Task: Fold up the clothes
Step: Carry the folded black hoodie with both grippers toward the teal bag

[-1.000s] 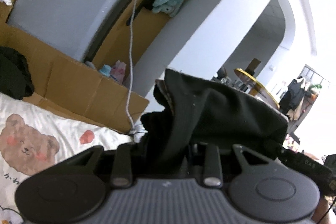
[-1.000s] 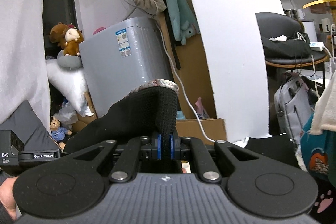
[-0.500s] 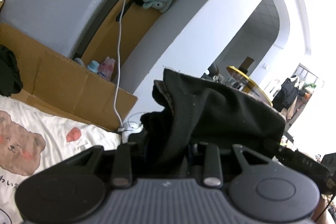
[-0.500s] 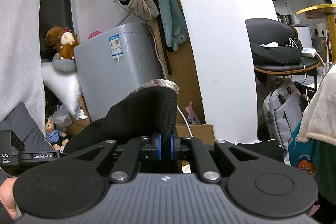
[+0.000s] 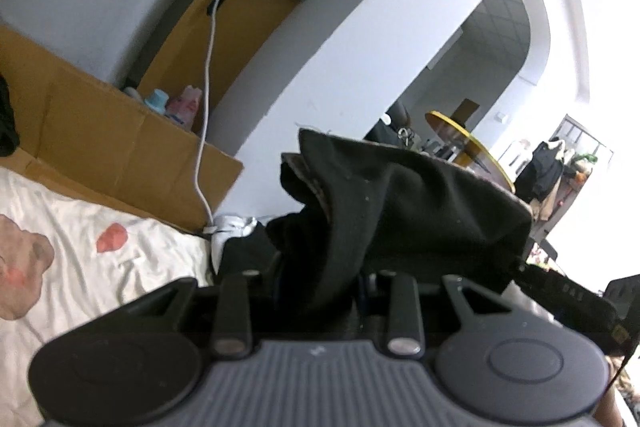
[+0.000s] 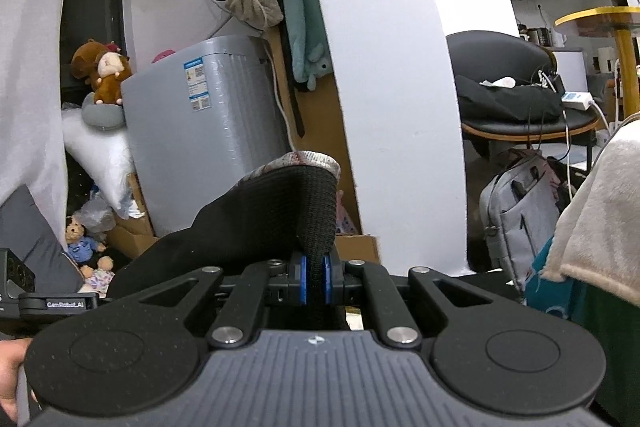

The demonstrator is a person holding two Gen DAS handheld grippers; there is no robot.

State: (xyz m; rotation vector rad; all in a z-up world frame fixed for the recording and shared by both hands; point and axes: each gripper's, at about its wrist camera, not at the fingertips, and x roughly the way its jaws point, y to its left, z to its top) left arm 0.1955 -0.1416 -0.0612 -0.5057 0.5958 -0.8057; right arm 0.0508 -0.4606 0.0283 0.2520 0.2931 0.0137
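Observation:
A black garment (image 5: pixel 408 211) with a patterned inner lining is held up in the air between both grippers. In the left wrist view it bunches over my left gripper (image 5: pixel 320 291), which is shut on it; the fingertips are hidden by the cloth. In the right wrist view my right gripper (image 6: pixel 315 283) is shut on a ribbed black edge of the same garment (image 6: pixel 280 215), pinched between the blue pads (image 6: pixel 303 285). The other gripper's body shows at the left edge of the right wrist view (image 6: pixel 48 303).
A white bedsheet with a bear print (image 5: pixel 80 259) lies low left. Cardboard (image 5: pixel 100 135), a grey washing machine (image 6: pixel 204 147), a white cable (image 5: pixel 208 67), a white pillar (image 6: pixel 392 87), hanging clothes (image 6: pixel 300 15), a chair (image 6: pixel 516 107), a backpack (image 6: pixel 520 215) and a cream towel (image 6: pixel 600 211) surround the area.
Both grippers have lifted and tilted with the black garment still gripped; the left view has swung right, so the bear sheet slides off to the left.

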